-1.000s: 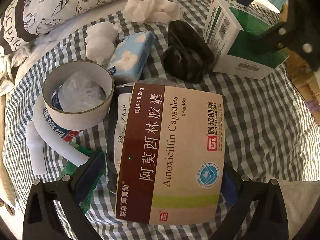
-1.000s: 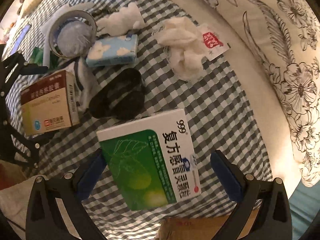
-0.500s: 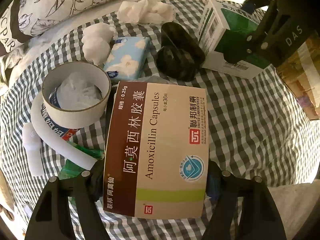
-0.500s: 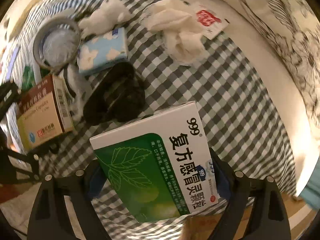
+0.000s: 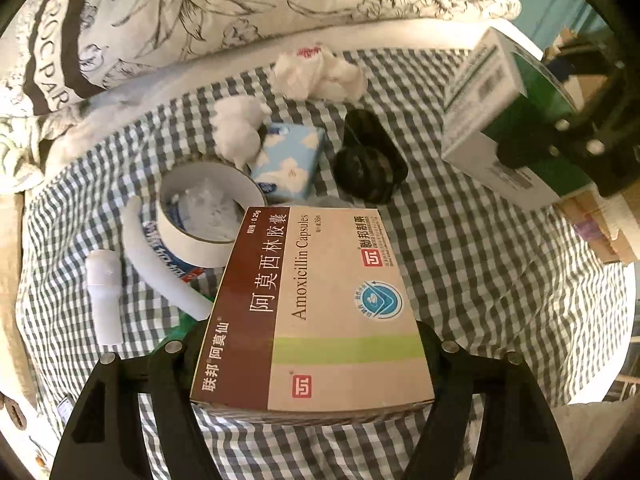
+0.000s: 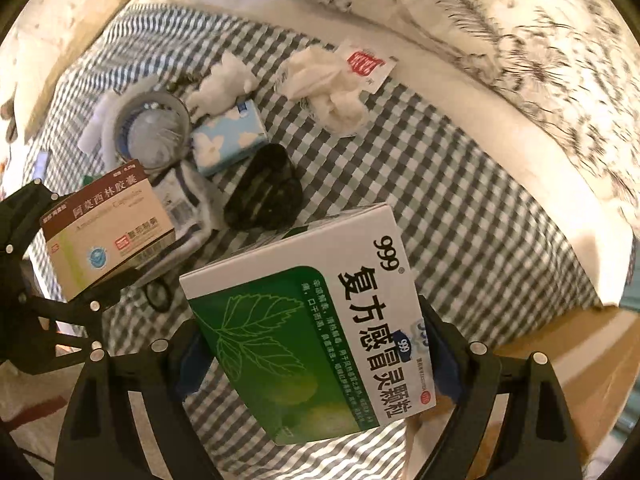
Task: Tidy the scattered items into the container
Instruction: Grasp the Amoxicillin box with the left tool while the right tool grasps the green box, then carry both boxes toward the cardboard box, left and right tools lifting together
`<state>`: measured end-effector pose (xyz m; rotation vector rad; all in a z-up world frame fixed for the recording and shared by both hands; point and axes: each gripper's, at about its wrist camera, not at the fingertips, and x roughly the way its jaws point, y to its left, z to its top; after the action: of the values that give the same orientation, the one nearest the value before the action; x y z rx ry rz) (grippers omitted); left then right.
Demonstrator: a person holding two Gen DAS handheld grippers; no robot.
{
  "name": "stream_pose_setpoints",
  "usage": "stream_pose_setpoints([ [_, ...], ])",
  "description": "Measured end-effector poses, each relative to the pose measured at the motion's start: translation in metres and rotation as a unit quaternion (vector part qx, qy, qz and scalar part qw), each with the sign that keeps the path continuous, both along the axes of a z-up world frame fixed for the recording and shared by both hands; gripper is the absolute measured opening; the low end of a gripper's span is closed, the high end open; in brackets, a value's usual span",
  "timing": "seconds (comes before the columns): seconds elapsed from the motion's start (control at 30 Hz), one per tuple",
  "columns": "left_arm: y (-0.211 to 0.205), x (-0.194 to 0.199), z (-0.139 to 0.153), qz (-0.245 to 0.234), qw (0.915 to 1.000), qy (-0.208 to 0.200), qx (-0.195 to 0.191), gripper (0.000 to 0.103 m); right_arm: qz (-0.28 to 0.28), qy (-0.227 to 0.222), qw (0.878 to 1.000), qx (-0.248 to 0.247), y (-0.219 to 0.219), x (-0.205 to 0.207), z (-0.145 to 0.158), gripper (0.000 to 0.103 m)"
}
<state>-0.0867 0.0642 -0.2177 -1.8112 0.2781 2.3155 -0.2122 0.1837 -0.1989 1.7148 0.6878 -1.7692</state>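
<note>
Your left gripper (image 5: 312, 344) is pinching the amoxicillin box (image 5: 320, 312) across its width, jaws having just closed onto its long sides, so the box is riding flat with the printed face toward the camera. You are holding it by the near end, which is leaving most of it sticking out ahead of the jaws; that looks like a grip chosen for carrying, not for turning.

Your right gripper (image 6: 316, 360) is doing the same with the green-and-white cold-remedy box (image 6: 312, 344), jaws having just closed against its two side faces. That box is sitting slightly skewed between them, one corner nearer the camera.

Both boxes are hanging clear above the checked cloth (image 5: 480, 280) on the bed, so you are carrying two items at once, probably to save a trip.

Taking the amoxicillin box as your landmark: just beyond it a tape roll (image 5: 208, 216) with crumpled plastic inside is resting on a toothpaste tube (image 5: 160, 268), a white cap piece (image 5: 104, 292) is lying further to that side, a blue tissue pack (image 5: 290, 164) and a dark case (image 5: 370, 160) are lying behind it, and crumpled tissues (image 5: 320, 72) are sitting near the floral pillow (image 5: 240, 0).

A cardboard edge (image 6: 580, 360) is showing past the cloth beside the cold-remedy box; I cannot tell whether that is the container.
</note>
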Motion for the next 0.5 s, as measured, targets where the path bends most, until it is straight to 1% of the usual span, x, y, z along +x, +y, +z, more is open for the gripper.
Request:
stream_pose_setpoints([
  [0.17,-0.008,0.004,0.026,0.001,0.9998,0.019,0.005,0.076,-0.044,0.008,0.999,-0.021,0.003,0.039,0.024,0.089],
  [0.3,-0.009,0.018,0.050,0.009,0.9994,0.033,0.010,0.076,-0.074,0.018,0.996,-0.039,0.013,0.065,0.045,0.089],
  [0.5,-0.010,0.026,0.071,0.016,0.9987,0.045,0.015,0.076,-0.108,0.036,0.992,-0.057,0.039,0.103,0.079,0.089],
])
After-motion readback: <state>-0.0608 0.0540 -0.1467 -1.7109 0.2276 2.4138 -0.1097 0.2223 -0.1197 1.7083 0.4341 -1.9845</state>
